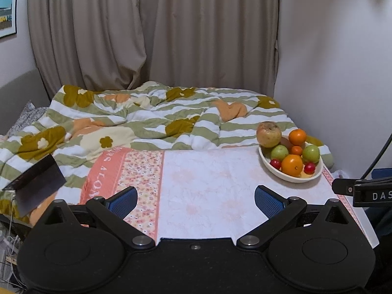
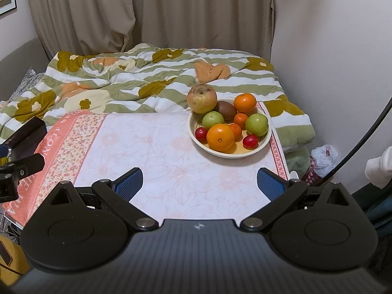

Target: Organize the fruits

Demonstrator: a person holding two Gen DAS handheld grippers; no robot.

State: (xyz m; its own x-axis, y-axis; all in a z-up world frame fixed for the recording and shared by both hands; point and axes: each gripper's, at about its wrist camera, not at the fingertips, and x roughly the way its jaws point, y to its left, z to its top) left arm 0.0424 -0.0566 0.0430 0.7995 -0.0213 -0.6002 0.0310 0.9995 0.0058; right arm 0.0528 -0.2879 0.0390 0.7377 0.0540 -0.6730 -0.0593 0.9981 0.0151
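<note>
Left gripper and right gripper: jaws spread wide, clamping nothing. Fruit bowl at one o'clock on tablecloth, heaped.

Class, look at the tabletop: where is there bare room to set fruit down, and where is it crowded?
Free: the pale cloth between the floral pink border and the bowl, and ahead of both open grippers. Crowded: the bowl, heaped with fruit, at the far right corner.

Curtain: beige, across the top centre.
Quilt: green-striped, flowered, rumpled, mid-frame.
Cloth: pink floral, lower centre.
Picture: upper left corner.
Plastic bag: right edge.
</note>
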